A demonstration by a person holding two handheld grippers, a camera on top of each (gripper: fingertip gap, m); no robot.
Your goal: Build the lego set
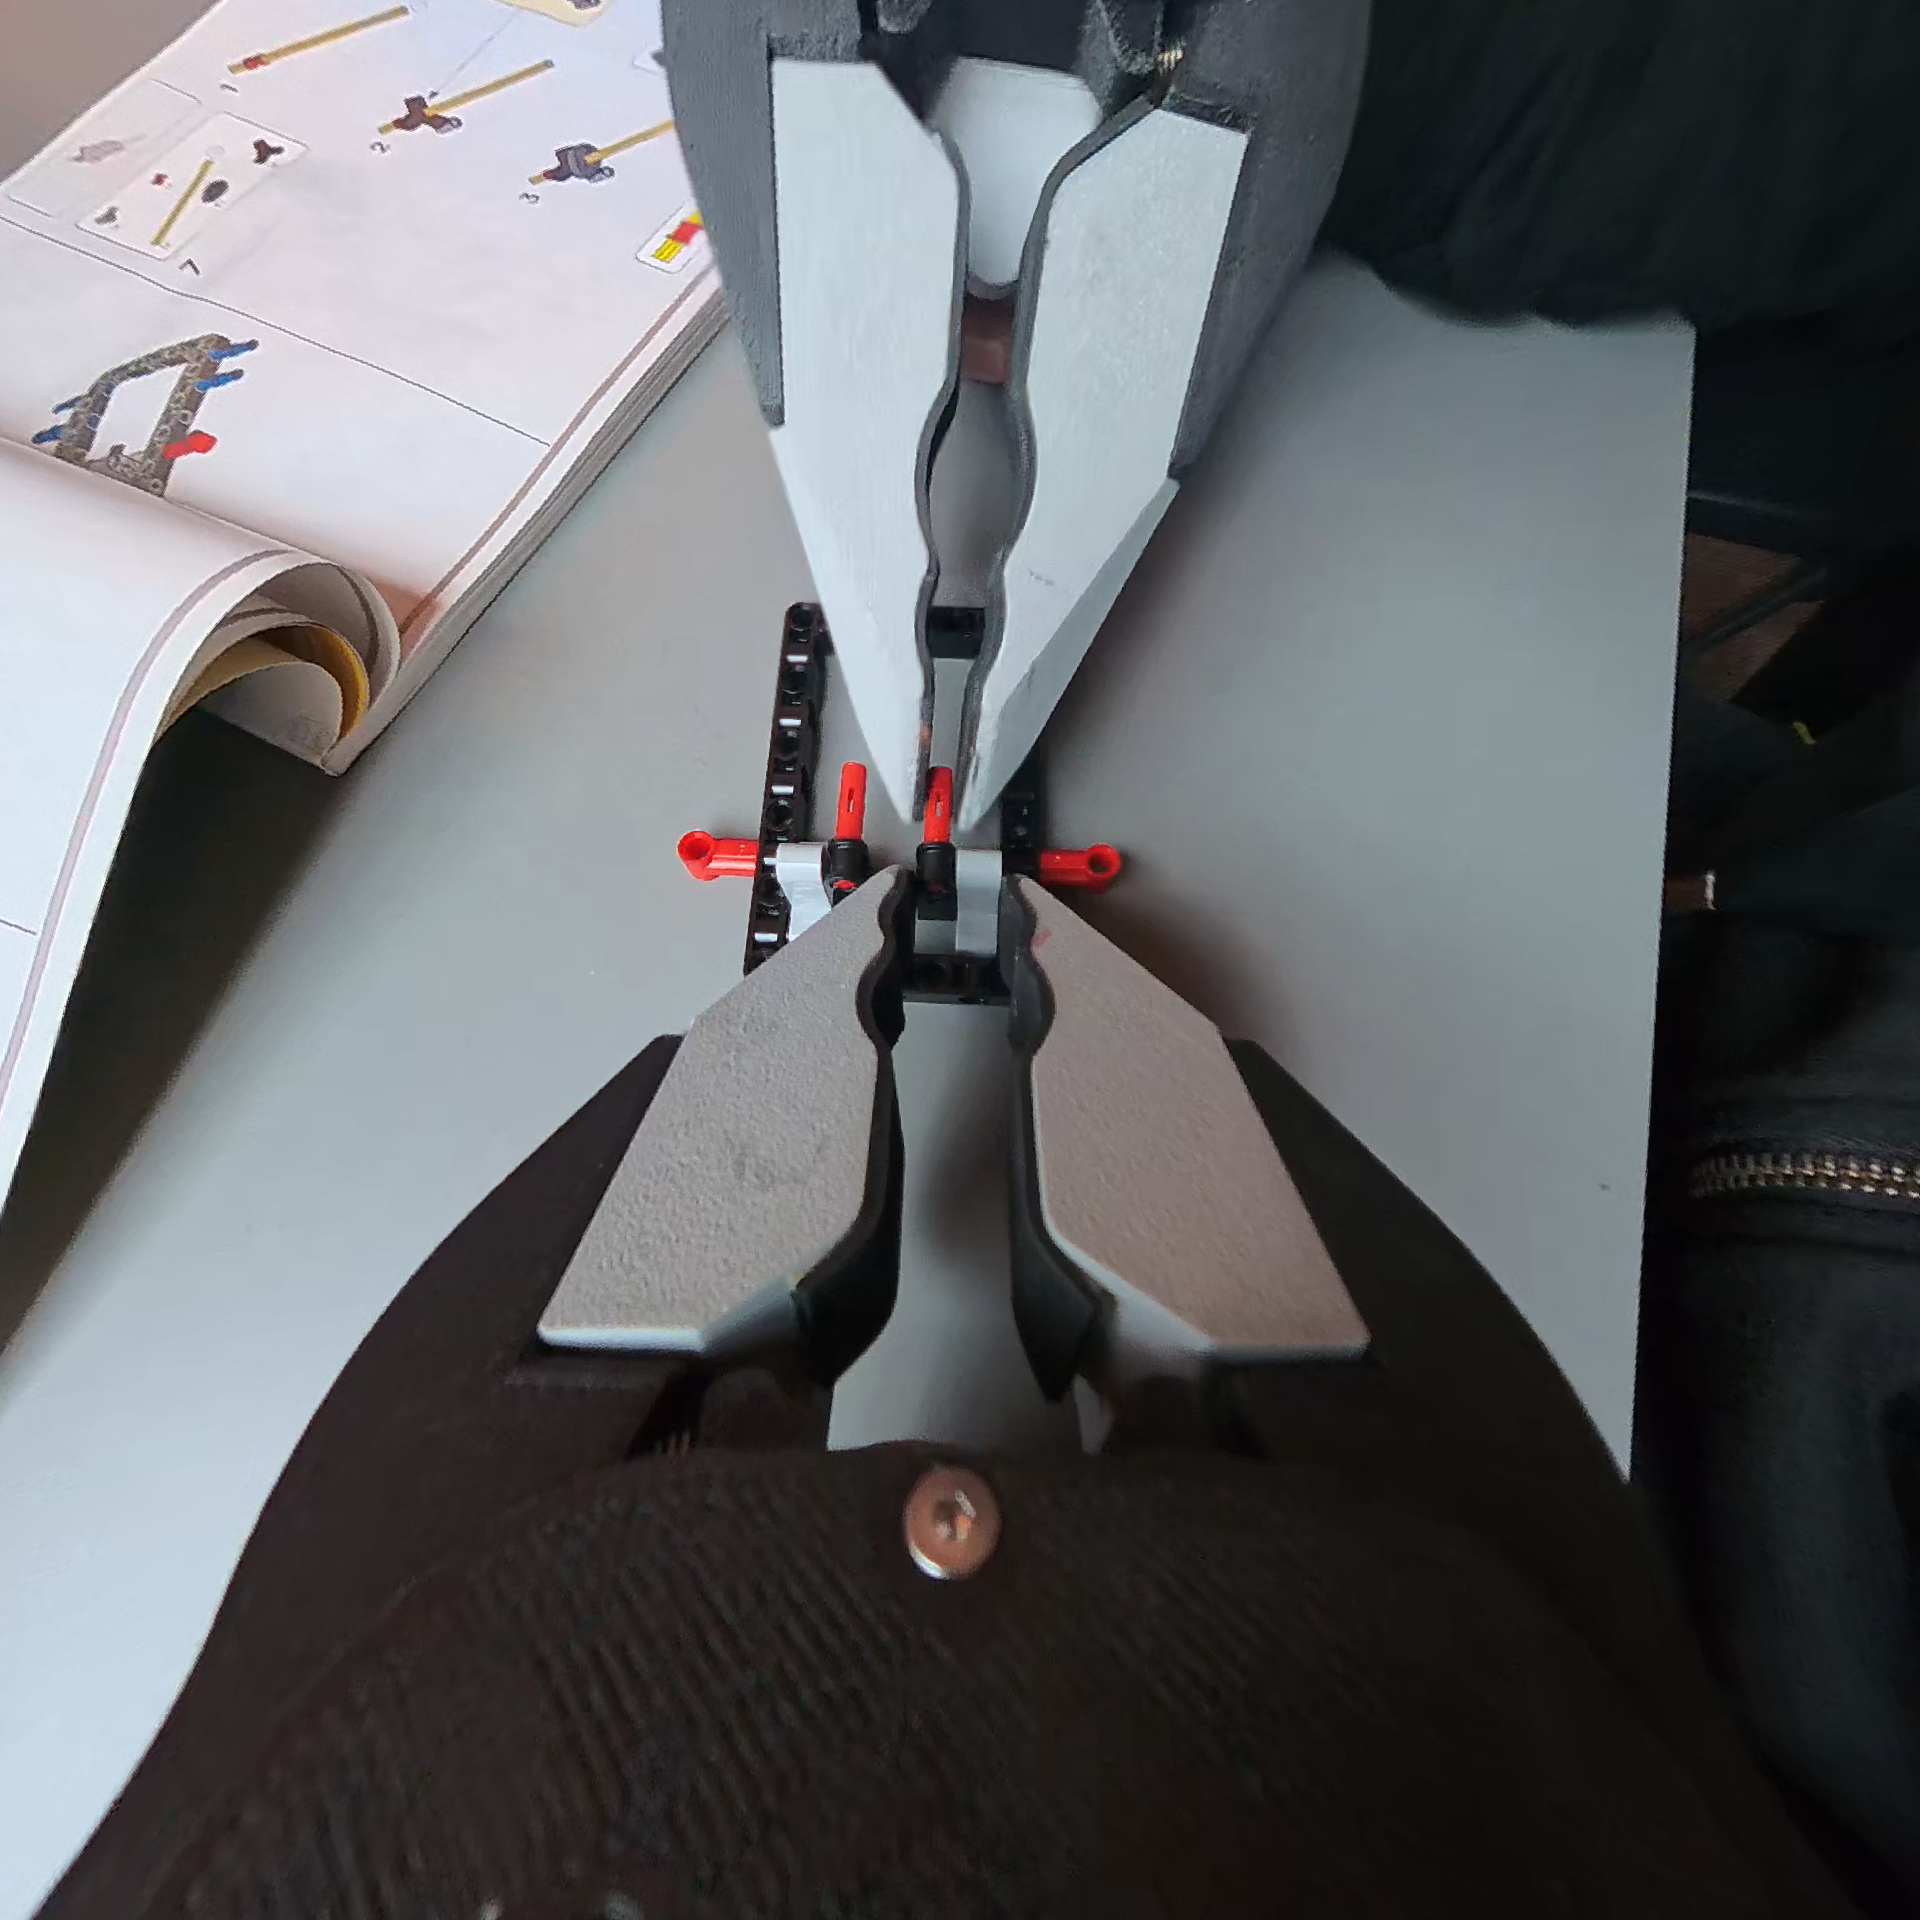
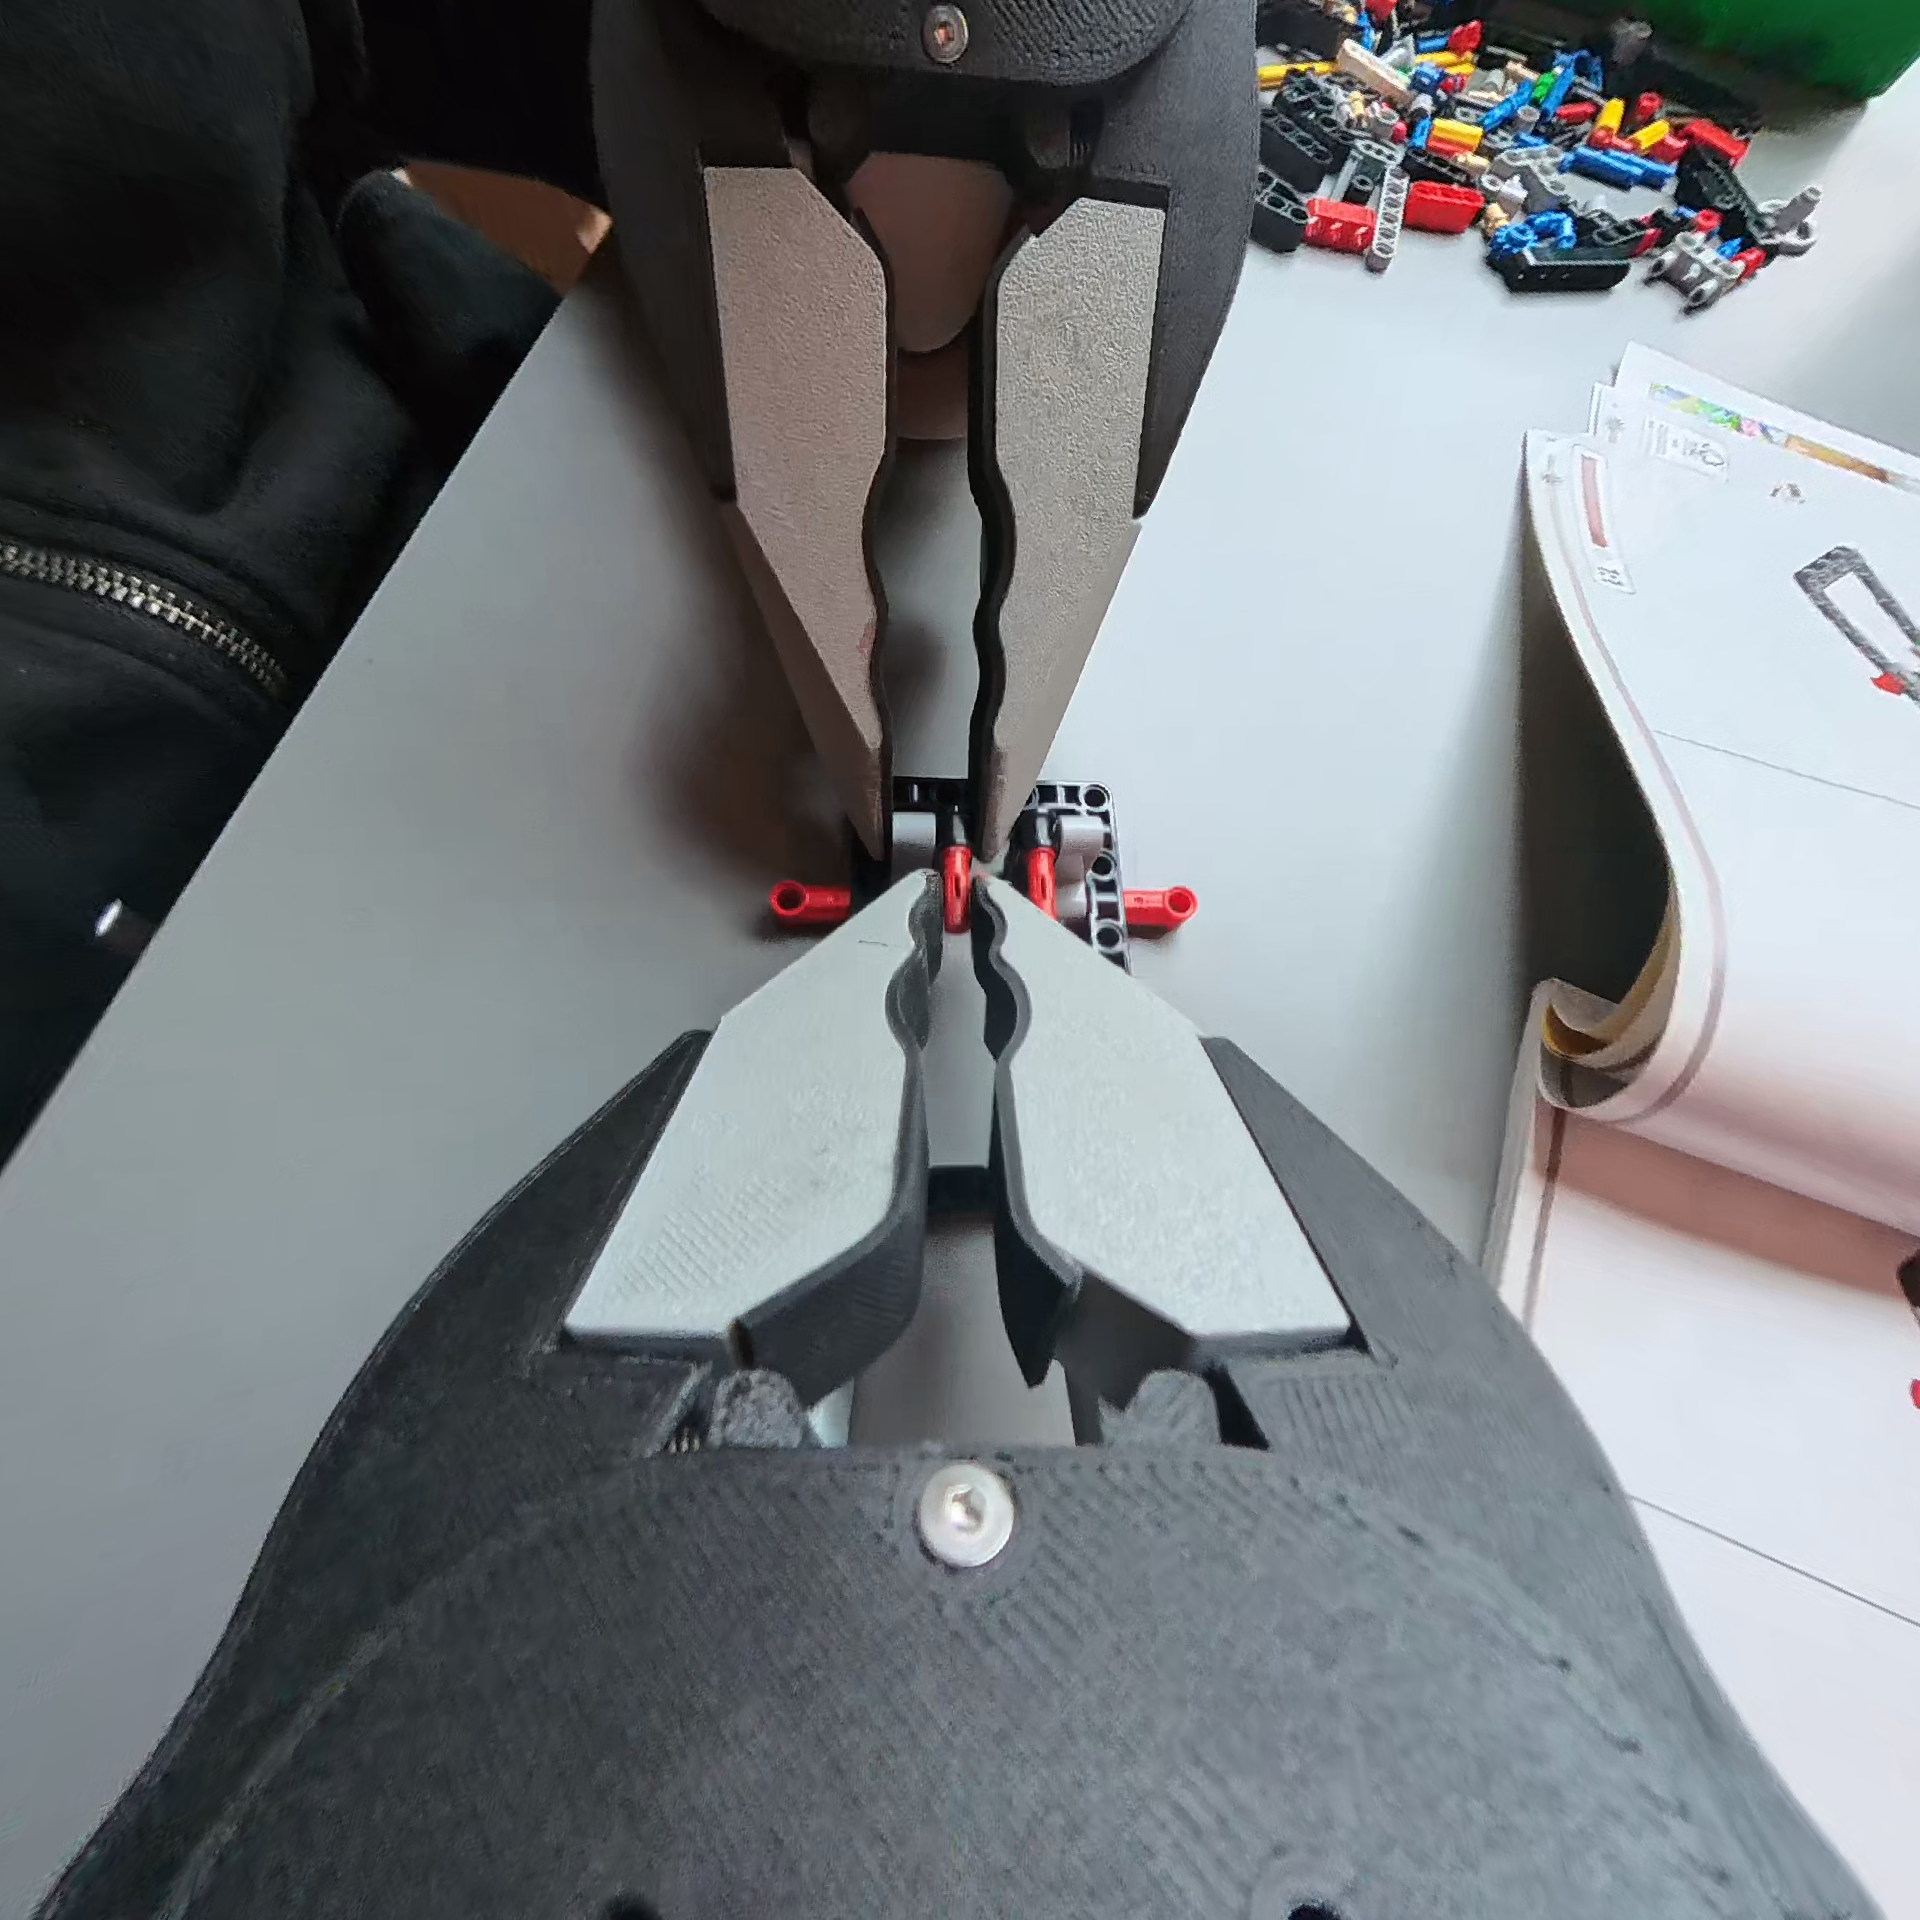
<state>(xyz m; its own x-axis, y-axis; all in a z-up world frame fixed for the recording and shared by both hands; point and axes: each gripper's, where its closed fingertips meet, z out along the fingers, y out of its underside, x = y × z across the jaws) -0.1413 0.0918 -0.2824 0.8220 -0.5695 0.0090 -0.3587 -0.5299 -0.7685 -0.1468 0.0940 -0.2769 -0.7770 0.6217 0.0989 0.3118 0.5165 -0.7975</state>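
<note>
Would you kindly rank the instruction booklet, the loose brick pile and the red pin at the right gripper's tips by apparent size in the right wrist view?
1. Booklet
2. Brick pile, though farther off, so its true size is unsure
3. Red pin

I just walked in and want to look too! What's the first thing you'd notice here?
Two big grey tools meet nose to nose over the middle of the table. The left tool grips a small black lego frame with red pins, and the right tool pinches one upright red pin on it. Far behind lies a bright pile of loose lego pieces, and an open instruction booklet lies beside the work.
</note>
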